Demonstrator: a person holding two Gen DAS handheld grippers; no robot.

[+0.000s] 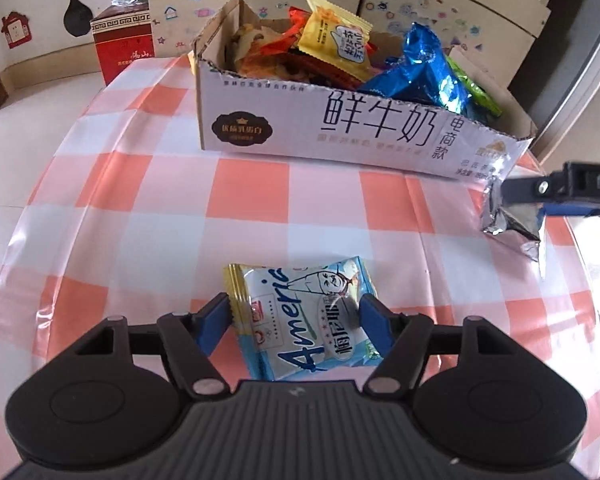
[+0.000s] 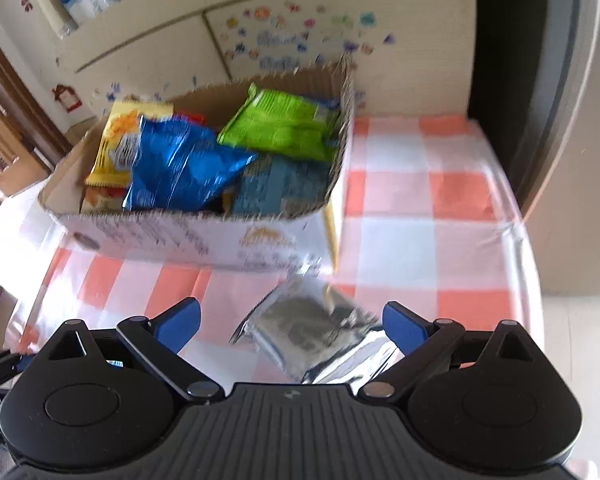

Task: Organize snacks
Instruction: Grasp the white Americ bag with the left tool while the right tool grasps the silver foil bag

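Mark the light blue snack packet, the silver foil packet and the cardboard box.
light blue snack packet (image 1: 304, 316): left wrist view, middle of its printed front.
silver foil packet (image 2: 312, 328): right wrist view, middle of its crinkled face.
cardboard box (image 1: 340, 128): left wrist view, white printed front wall.

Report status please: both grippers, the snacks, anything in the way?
Left gripper shut on light-blue packet. Right gripper open, silver packet between its fingers. Box ahead, path clear.

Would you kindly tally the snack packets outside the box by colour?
Light-blue packet: 1
Silver packet: 1
Total: 2
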